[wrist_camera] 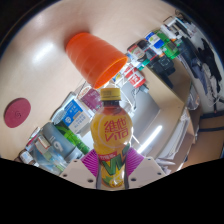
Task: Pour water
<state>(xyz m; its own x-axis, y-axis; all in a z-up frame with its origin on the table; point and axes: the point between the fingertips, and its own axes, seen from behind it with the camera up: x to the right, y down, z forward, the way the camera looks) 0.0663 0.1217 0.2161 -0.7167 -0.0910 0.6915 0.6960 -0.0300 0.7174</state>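
Beneath everything we see a pale glossy tabletop (40, 60). Beyond the fingers, an orange plastic cup (96, 55) lies tipped on its side, and a dark red round disc (17, 112) sits off to one side. Our gripper (111, 166) has its fingers closed onto a yellow-orange juice bottle with a yellow cap (110, 140), pink pads (93, 163) pressing both its sides.
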